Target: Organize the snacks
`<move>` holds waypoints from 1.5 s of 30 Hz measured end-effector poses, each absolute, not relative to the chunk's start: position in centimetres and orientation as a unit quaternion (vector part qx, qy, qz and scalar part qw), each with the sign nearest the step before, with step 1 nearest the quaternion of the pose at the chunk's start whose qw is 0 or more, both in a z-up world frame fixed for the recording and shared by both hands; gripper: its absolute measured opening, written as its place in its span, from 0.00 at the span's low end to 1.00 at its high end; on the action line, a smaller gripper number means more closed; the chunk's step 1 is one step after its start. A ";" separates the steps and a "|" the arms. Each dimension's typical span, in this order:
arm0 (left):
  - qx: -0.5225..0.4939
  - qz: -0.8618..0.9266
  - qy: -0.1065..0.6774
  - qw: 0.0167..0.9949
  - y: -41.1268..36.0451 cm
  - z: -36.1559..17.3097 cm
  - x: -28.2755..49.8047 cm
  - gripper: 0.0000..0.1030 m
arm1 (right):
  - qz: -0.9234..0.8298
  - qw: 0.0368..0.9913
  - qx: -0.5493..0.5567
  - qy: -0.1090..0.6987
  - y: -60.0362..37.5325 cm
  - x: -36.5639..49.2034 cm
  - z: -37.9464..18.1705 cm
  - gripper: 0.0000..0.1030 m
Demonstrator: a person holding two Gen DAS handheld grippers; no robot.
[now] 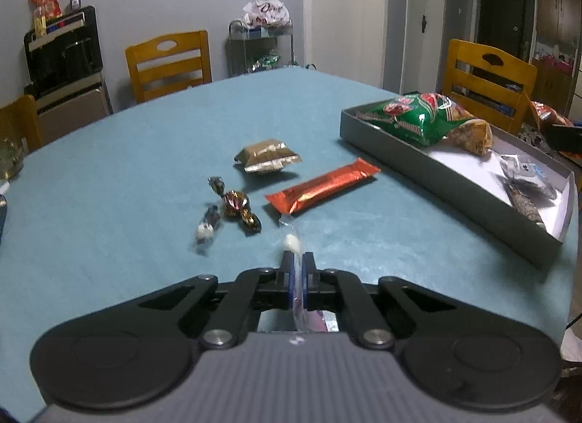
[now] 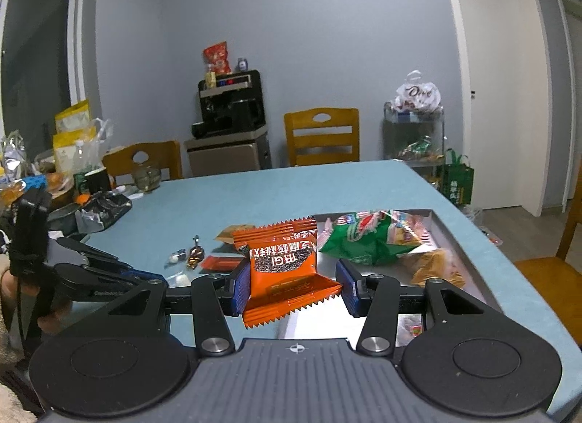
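Left gripper (image 1: 298,270) pinches a clear-wrapped candy (image 1: 292,241); right gripper (image 2: 296,286) loosely straddles an orange packet (image 2: 283,270).

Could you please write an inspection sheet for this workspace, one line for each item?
Surface: table with a blue cloth.
Job's things: grey tray holding a green bag and small packets; on the cloth a red bar, a brown packet and wrapped candies.
Clutter: bags, cup and bottles at the table's far left end.
Grippers: left gripper shut on a clear-wrapped candy; right gripper open, an orange packet between its fingers, touching the left one.
Cables: nothing seen.
Surroundings: wooden chairs, black machine, white door.
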State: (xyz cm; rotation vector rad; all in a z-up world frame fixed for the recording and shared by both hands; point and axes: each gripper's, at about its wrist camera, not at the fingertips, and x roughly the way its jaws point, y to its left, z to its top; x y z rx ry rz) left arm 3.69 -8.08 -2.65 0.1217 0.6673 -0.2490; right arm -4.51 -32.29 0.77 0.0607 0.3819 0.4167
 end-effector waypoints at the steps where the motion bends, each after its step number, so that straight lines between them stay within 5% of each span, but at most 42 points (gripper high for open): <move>1: 0.060 -0.121 0.325 0.936 -8.0 -2.5 3.6 0.00 | 0.202 0.961 0.031 0.188 -32.5 -4.5 0.8 0.48; 19: 0.082 -0.137 0.267 0.951 -9.2 2.7 1.4 0.00 | 0.180 0.965 0.042 0.184 -34.8 -5.2 0.3 0.48; 30: 0.124 -0.230 0.227 0.938 -16.5 6.6 1.6 0.00 | 0.134 0.967 0.057 0.208 -38.1 -5.0 -2.0 0.48; 45: 0.120 -0.326 0.267 0.899 -26.1 3.4 4.0 0.00 | 0.079 0.966 0.060 0.238 -41.4 -4.1 -4.3 0.48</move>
